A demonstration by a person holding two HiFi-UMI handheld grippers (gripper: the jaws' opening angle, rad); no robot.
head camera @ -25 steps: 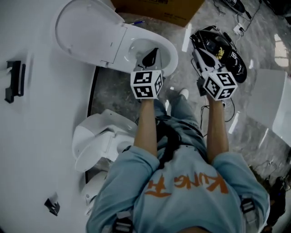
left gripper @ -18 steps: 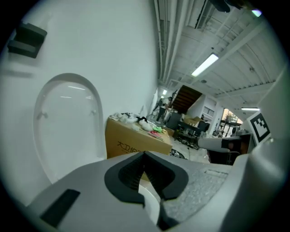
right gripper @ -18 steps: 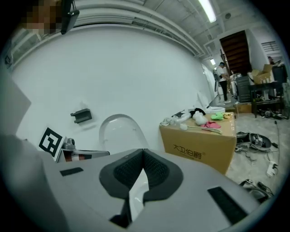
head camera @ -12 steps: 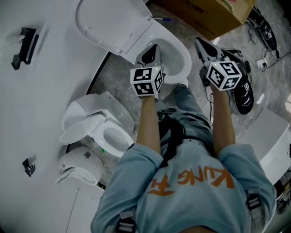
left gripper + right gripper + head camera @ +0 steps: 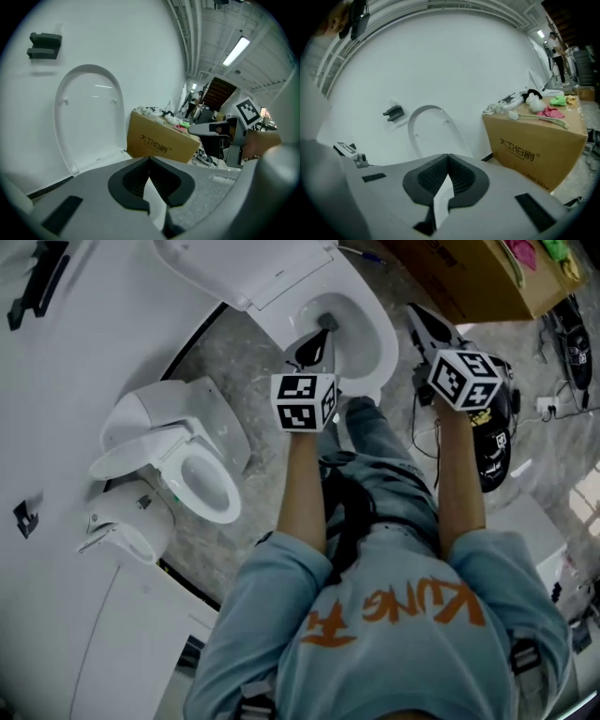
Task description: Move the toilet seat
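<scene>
Compare with a second ago in the head view.
- Find the right tool (image 5: 424,326) swung in from above the black gear (image 5: 494,442) at the right. Place it now just beside the right rim of the toilet bowl (image 5: 382,341), between the bowl and the cardboard box (image 5: 469,273).
- Find the left tool (image 5: 317,341) much as before, over the near rim of the bowl at upper centre, only a little lower.

Log the tool states.
- Left tool (image 5: 149,160): closed, pads together, nothing between them.
- Right tool (image 5: 448,157): likewise closed and empty.

Locate the toilet seat (image 5: 248,268).
- Find it at the top of the head view, raised off the bowl and leaning back toward the white wall (image 5: 66,381).
- Find the same seat (image 5: 89,122) at centre left of the left gripper view, upright ahead of the jaws and clearly apart from them.
- Find it (image 5: 431,130) left of centre in the right gripper view, farther off.

Judge the change as an approach only: no contact with the seat, and no sign of it having shifted.

Expect one of two next moves: opening a tool to take the seat's edge, or nudging with closed tips. Cannot tell which from here.

Watch for the seat dropping onto the rim if tipped forward unchecked.
</scene>
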